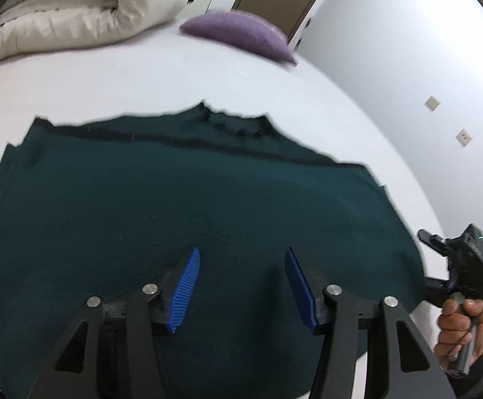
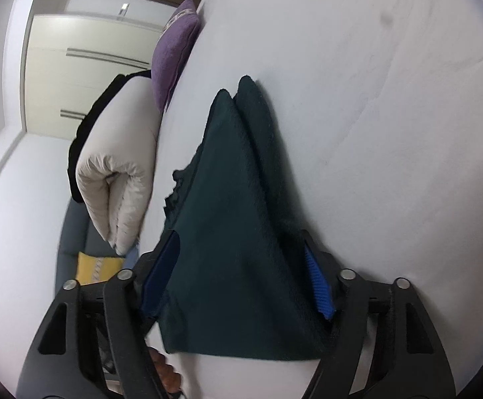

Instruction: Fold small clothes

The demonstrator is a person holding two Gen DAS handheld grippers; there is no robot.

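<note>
A dark green knit garment [image 1: 181,206] lies spread flat on the white bed [image 1: 108,76], its collar at the far edge. My left gripper [image 1: 241,252] hovers over the garment's near half, open, with nothing between its blue pads [image 1: 184,286]. My right gripper [image 2: 239,236] is rolled on its side at the garment's right edge. Its jaws stand wide apart with the edge of the green garment [image 2: 234,199] lying between them, and the pads do not visibly press on it. In the left wrist view the right gripper [image 1: 440,259] shows at the far right, held by a hand [image 1: 460,329].
A rolled cream duvet [image 1: 85,6] lies at the bed's far left and a purple cushion [image 1: 241,31] at the far edge. A white wall [image 1: 407,66] runs close along the bed's right side. A yellow item [image 2: 96,266] lies below the bed.
</note>
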